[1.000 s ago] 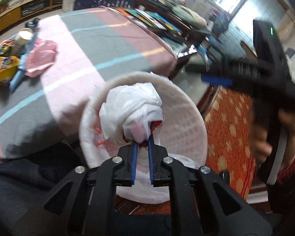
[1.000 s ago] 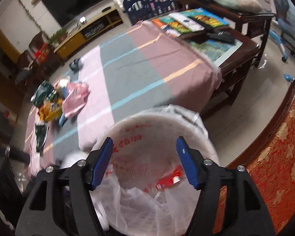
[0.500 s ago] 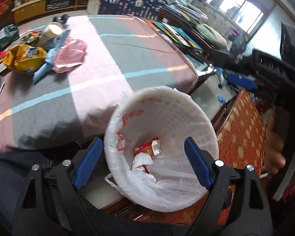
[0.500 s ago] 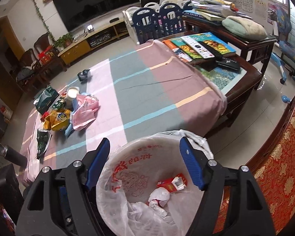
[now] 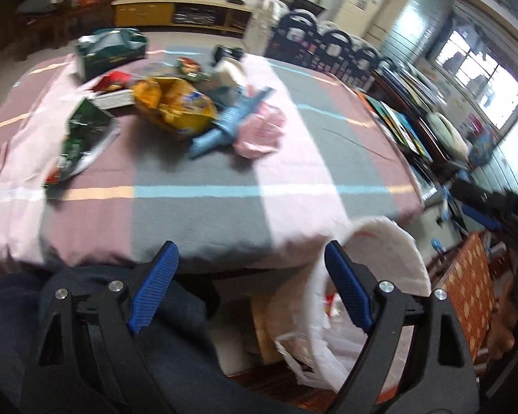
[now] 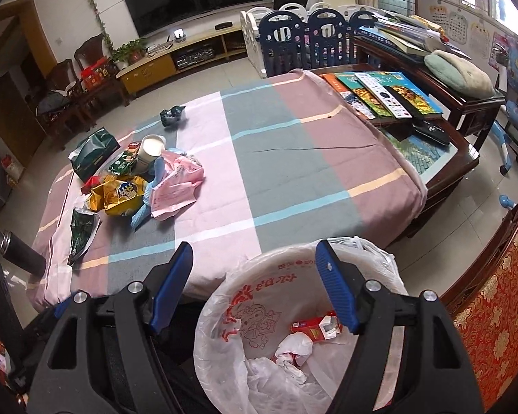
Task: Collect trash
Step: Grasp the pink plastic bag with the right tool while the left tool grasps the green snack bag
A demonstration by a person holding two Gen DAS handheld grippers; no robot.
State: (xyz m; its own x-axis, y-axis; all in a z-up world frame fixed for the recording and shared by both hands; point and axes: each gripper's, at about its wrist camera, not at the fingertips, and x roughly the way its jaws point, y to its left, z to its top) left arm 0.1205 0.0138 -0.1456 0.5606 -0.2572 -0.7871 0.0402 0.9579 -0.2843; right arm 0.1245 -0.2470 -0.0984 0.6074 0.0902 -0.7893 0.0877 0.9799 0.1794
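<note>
table | striped cloth cover | wrapper pile, cup, books

Matt woven tablecloth, thin glossy plastic bin liner, crinkled foil wrappers.

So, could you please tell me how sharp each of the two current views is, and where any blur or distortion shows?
Left wrist view: motion-blurred throughout; the yellow snack bag and striped tablecloth smear, and the window at upper right blows out. Right wrist view: sharp; print on the bin liner and the red carton is distinct, though fisheye bends the table edges.
</note>
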